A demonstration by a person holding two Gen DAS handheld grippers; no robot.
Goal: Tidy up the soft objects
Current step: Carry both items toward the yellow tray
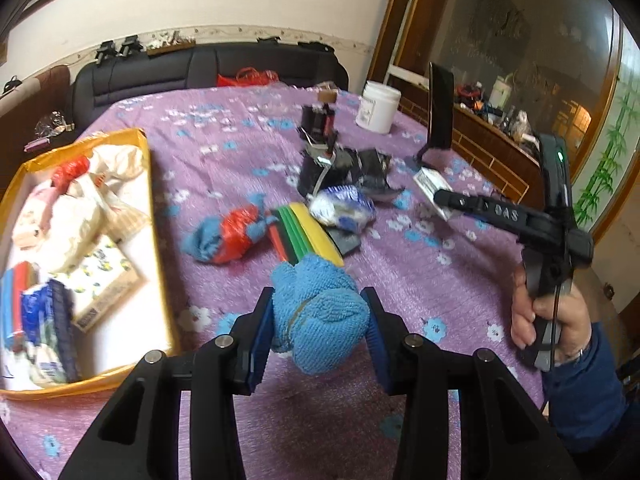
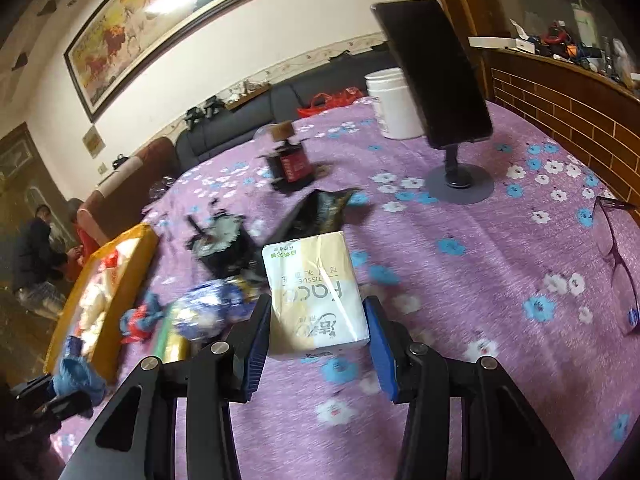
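Observation:
My left gripper (image 1: 318, 302) is shut on a bunched blue terry cloth (image 1: 320, 320), held just above the purple tablecloth. The open yellow box (image 1: 154, 208) lies to its left, with soft packs, a red bundle and tissue packs inside. My right gripper (image 2: 318, 304) is shut on a white and cream tissue pack (image 2: 316, 292). In the left wrist view that right gripper (image 1: 440, 198) hangs at the right with the tissue pack (image 1: 430, 188) in its fingers, a hand below on the grip. A blue and red cloth bundle (image 1: 226, 236) and a blue-white bag (image 1: 344, 206) lie on the table.
A stack of coloured strips (image 1: 308, 232) lies beyond the cloth, with black packets (image 1: 340, 168) behind it. A white jar (image 1: 378, 106) and a phone on a round stand (image 2: 436, 76) are at the far right. Purple glasses (image 2: 616, 264) lie by the right edge.

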